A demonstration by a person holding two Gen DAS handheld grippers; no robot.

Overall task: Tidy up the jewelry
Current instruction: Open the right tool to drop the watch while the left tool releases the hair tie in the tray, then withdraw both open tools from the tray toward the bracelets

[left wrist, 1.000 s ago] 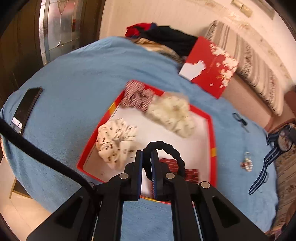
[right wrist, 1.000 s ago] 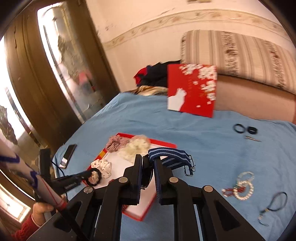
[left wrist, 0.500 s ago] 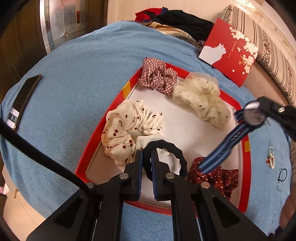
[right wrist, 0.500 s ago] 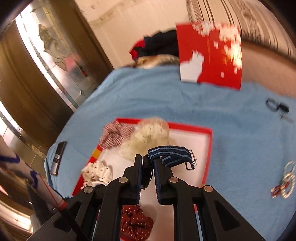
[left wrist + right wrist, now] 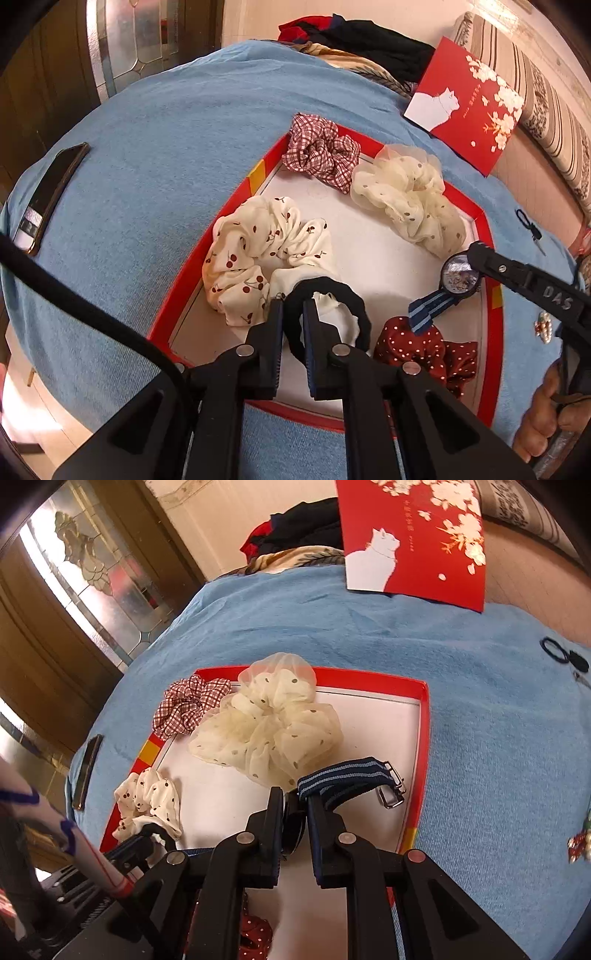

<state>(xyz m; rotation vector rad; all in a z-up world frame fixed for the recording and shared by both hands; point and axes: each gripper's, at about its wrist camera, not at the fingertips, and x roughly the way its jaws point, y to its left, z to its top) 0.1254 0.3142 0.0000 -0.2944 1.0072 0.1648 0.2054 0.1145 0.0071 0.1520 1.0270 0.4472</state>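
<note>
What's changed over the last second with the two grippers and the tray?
The right gripper, shut on the watch, has come down from beside the red tray to low over its near right part, above the red dotted scrunchie. The left gripper dropped slightly, still pinching the black hair tie, its jaws easing a touch. The scrunchies in the tray, phone and red card stayed put.

Watch (image 5: 295,825) in right gripper (image 5: 295,805)

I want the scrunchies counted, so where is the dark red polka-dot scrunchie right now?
The dark red polka-dot scrunchie lies in the red tray's near right corner in the left wrist view, below the hanging blue striped watch.
</note>
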